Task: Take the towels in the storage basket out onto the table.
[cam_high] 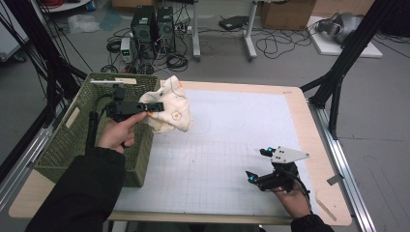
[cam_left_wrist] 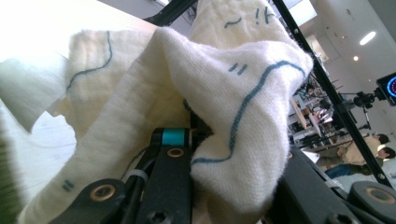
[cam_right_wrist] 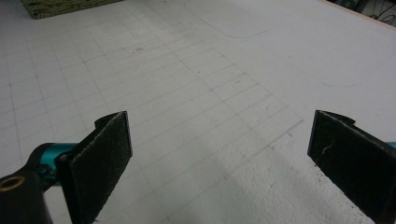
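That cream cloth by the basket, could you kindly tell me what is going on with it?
A person is working at the table with a claw in each hand. The left claw is shut on the cream cloth, a soft piece with blue stitched lines and small orange marks, and holds it bunched up at the rim of the green woven basket. The right claw waits with its jaws wide apart over the bare gridded mat, holding nothing.

1. The high view looks forward and down over the whole gridded surface (cam_high: pixel 232 145) from the person's side.
2. The left gripper view sits pressed close against the cream cloth (cam_left_wrist: pixel 224 93), tilted upward.
3. The right gripper view looks low across the surface (cam_right_wrist: pixel 196 70), sharing the grid and the basket (cam_right_wrist: pixel 60 7) corner with the high view.
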Available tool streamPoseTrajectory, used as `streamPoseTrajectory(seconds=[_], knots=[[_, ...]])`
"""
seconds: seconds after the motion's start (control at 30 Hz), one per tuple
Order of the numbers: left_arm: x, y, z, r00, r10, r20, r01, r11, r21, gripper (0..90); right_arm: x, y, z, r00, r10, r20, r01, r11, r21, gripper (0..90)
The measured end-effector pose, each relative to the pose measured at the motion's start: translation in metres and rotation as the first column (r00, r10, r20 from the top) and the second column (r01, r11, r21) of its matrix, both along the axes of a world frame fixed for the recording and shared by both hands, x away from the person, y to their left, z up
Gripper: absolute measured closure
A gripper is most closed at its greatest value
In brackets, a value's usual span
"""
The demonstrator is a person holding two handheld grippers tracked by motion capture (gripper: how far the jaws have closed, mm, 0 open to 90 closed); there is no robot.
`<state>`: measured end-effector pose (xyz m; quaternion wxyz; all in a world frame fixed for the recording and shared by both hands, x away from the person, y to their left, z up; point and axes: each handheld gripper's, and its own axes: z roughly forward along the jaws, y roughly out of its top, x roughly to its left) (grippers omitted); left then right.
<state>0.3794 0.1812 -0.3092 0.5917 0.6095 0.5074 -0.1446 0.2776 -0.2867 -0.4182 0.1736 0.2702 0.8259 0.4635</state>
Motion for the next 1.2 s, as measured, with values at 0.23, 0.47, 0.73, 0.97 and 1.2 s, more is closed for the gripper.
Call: streamPoseTrajectory(seconds=[0.23, 0.47, 0.73, 0.97, 1.2], knots=[[0.002, -0.046, -0.001, 0.9995, -0.029, 0.012, 0.029, 0.9992, 0.027, 80.6, 0.0, 0.0, 0.001, 1.0, 0.003, 0.004, -0.003, 1.0, 0.007, 5.4], [-0.001, -0.099, -0.013, 0.999, -0.034, 0.028, 0.032, 0.9964, 0.078, 80.5, 0.0, -0.001, 0.002, 0.9999, 0.001, 0.014, -0.001, 0.9999, 0.015, 5.4], [-0.004, -0.155, -0.049, 0.9997, -0.025, -0.004, 0.025, 0.9869, 0.159, 80.0, 0.001, -0.002, 0.004, 0.9999, -0.003, 0.012, 0.003, 0.9997, 0.023, 5.4], [-0.005, -0.177, -0.097, 0.9997, -0.006, -0.023, 0.012, 0.9619, 0.273, 78.9, 0.006, -0.007, 0.006, 0.9998, 0.015, 0.012, -0.016, 0.999, 0.043, 18.1], [0.0, -0.18, -0.111, 0.9988, -0.009, 0.048, -0.009, 0.9326, 0.361, 72.8, 0.03, -0.002, 0.005, 0.9993, 0.037, 0.0, -0.037, 0.9986, 0.038, 42.1]])
